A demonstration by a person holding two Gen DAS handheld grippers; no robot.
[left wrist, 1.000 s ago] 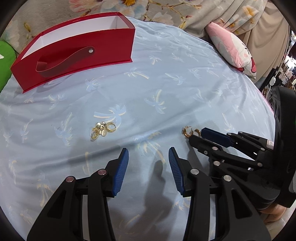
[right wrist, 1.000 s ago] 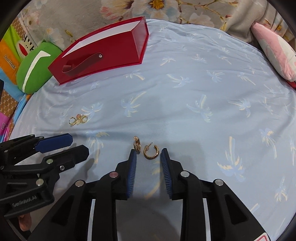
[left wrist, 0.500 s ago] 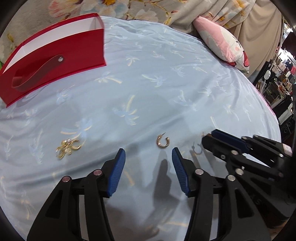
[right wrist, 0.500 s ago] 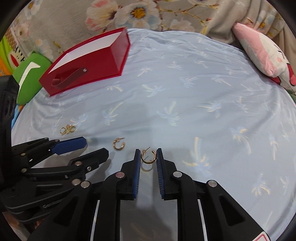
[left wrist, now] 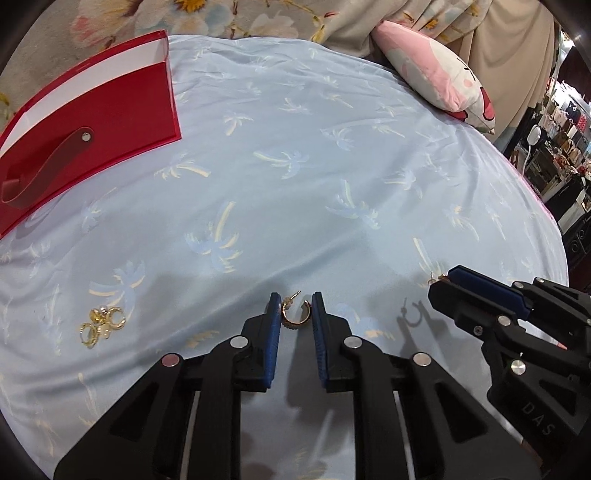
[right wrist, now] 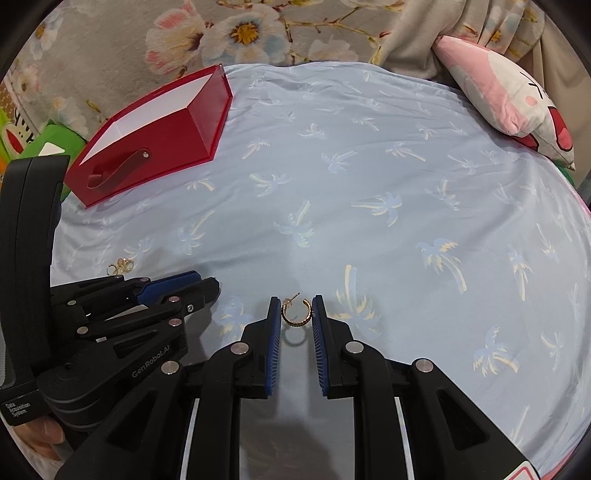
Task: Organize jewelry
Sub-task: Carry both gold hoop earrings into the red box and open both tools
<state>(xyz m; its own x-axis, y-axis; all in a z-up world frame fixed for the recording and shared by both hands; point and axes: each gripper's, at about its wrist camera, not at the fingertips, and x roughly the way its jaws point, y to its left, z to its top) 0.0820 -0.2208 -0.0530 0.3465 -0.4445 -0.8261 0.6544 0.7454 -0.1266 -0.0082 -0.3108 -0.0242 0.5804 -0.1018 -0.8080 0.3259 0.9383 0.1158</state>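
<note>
Hoops sit between both sets of pads. My left gripper has just squeezed in on one hoop on the sheet. My right gripper pinches another hoop, lifted above the sheet.

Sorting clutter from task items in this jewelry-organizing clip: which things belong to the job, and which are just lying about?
Job: hoop earring, second hoop earring, earring pile, red box.
Lying about: pink pillow, green cushion, floral fabric.
</note>
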